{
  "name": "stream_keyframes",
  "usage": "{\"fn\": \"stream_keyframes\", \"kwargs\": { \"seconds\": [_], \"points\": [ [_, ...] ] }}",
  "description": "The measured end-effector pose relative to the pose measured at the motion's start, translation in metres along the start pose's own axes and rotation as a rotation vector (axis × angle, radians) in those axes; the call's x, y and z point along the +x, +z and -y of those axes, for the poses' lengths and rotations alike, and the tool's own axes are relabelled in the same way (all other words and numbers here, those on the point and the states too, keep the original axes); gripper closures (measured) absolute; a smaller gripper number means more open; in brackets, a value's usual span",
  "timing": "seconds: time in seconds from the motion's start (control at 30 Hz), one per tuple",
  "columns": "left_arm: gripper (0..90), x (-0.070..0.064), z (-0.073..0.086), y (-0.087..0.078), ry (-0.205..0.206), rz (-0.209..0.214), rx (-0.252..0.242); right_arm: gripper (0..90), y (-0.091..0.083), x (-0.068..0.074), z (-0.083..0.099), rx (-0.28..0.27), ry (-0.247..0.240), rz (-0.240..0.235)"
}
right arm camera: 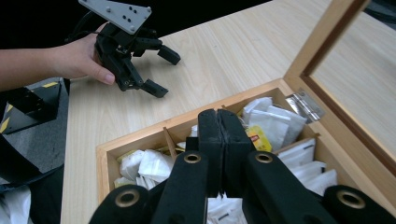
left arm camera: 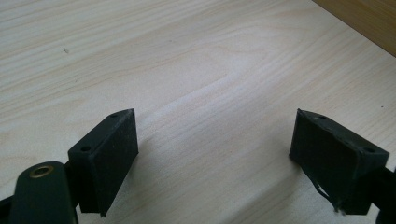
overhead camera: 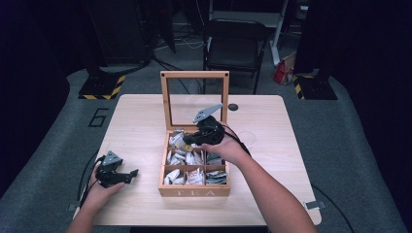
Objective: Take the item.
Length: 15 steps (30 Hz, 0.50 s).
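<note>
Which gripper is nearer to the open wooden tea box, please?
The right gripper: it hangs over the tea box, above its back compartments. The left gripper rests on the table, off to the box's left, apart from it.

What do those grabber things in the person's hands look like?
Both are black. The left gripper has two chunky jaws with flat rectangular pads, brass-coloured rivets, and a grey three-cornered plate with small holes on top. The right gripper has the same grey plate, and a black cable trails from each. The forearms are bare, no sleeves.
</note>
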<state>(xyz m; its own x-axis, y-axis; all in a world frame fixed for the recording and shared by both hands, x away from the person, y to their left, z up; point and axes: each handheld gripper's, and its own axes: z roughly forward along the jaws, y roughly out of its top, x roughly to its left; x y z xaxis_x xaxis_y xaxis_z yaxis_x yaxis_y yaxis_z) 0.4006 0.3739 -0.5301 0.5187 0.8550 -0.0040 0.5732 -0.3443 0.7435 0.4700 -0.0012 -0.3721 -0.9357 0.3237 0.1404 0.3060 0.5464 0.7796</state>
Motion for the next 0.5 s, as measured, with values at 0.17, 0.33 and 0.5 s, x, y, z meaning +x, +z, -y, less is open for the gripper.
{"fn": "stream_keyframes", "kwargs": {
  "seconds": [0.17, 0.33, 0.5],
  "points": [
    [14.7, 0.000, 0.000, 0.000, 0.001, 0.000, 0.001, 89.6, -0.017, -0.005, 0.004, -0.018, 0.012, 0.038],
    [14.6, 0.000, 0.000, 0.000, 0.000, 0.000, 0.000, 89.6, -0.030, -0.010, 0.007, -0.031, 0.019, 0.058],
    [14.6, 0.000, 0.000, 0.000, 0.000, -0.001, 0.000, 89.6, -0.047, -0.018, 0.012, -0.044, 0.030, 0.091]
  ]
}}
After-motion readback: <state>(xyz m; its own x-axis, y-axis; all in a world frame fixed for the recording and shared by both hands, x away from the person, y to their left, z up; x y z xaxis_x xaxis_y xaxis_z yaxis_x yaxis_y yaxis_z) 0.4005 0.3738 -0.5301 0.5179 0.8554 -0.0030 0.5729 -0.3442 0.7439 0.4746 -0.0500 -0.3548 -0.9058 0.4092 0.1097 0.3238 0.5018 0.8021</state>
